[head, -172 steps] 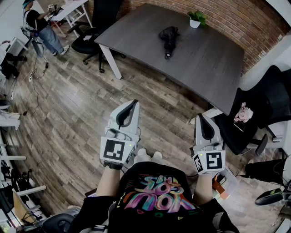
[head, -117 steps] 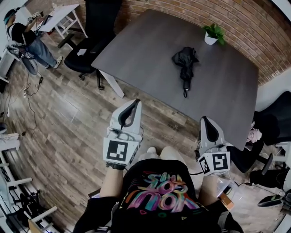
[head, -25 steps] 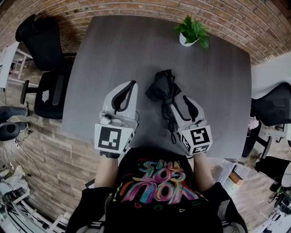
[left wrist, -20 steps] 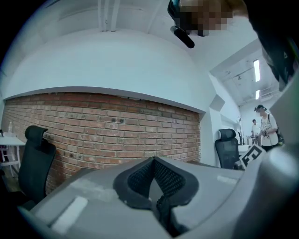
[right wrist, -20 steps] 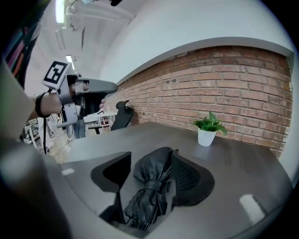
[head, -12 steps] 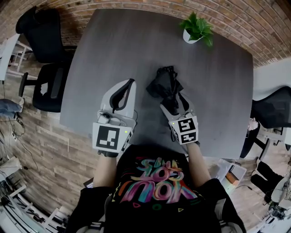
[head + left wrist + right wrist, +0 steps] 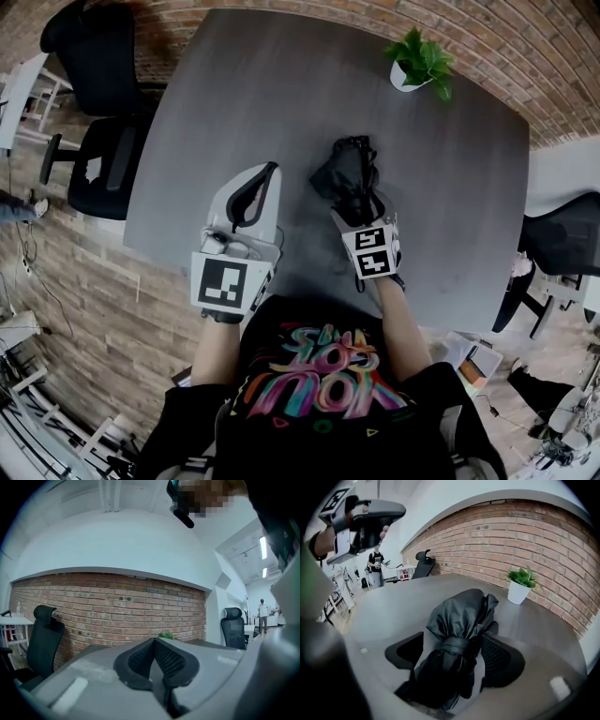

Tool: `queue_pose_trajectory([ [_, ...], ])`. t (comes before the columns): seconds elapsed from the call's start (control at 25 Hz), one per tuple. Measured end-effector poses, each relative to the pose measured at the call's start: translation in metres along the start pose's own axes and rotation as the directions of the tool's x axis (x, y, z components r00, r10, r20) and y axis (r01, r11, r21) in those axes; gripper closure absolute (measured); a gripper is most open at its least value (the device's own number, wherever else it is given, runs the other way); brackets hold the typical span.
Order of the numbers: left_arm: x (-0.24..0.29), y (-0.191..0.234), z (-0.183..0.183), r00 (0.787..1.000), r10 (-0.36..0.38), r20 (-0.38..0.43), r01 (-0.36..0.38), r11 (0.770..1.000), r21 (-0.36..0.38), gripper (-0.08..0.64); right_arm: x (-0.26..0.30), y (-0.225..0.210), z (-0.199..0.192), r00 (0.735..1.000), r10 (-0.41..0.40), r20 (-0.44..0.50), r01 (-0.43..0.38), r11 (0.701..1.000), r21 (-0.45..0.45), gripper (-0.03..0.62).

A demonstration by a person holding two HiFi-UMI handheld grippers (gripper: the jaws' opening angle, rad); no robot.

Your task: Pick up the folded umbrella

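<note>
Opening just now, right hand-held gripper straddles umbrella.

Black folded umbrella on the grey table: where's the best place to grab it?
I'd grip the black folded fabric umbrella at its strapped waist, the narrowest part, coming down from above. The right hand-held gripper straddles it there, jaws just opened wider.

Head view looks steeply down from above and behind the left gripper and right gripper onto the table. Left gripper view faces level toward the wall ahead. Right gripper view tilts down, close on the umbrella between its just-opening jaws. All share the plant ahead
</note>
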State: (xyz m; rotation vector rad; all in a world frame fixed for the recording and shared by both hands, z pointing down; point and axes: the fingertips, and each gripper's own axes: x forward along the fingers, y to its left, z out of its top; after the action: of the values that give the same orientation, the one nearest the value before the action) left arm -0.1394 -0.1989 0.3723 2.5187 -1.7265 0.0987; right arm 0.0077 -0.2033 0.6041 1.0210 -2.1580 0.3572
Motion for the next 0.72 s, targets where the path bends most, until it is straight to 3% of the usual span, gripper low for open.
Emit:
queue_pose_trajectory([
  [0.28,-0.001,0.002,-0.002,1.000,0.002,-0.004,-0.002,1.000,-0.003,0.559,0.015,-0.013,-0.006,0.996,-0.001,-0.093,0.003,1.000,0.023,0.216],
  [0.72,-0.001,0.000,-0.005,0.999,0.024,-0.026,-0.025,0.999,-0.042,0.560,0.039,-0.008,-0.021,0.969,0.101,-0.223,-0.098,0.995,0.028,0.199],
])
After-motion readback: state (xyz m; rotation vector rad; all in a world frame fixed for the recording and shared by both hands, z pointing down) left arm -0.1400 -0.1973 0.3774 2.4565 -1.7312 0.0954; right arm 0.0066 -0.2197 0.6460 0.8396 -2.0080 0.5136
